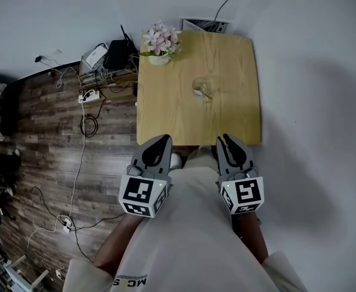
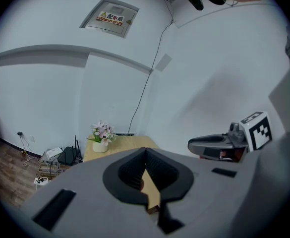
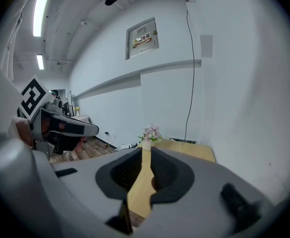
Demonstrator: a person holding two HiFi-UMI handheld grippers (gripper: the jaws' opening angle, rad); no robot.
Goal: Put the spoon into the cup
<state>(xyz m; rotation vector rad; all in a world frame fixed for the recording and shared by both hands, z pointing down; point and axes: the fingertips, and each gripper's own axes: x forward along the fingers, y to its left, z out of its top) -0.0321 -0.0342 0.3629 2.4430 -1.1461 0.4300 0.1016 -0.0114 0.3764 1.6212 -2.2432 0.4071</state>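
We see the cup [image 1: 202, 87] mid-counter [image 1: 165, 117], with the spoon [image 1: 198, 92] at it, too small to tell its axis. The left gripper [image 1: 163, 140] has its tips touching, empty. The right gripper [image 1: 226, 139] is a slit apart, empty.

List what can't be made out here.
Head view: the clear glass cup on the light wooden table is tiny; a spoon beside it cannot be confirmed.
Left gripper view: the left gripper hides the cup.
Right gripper view: the right gripper hides it too.
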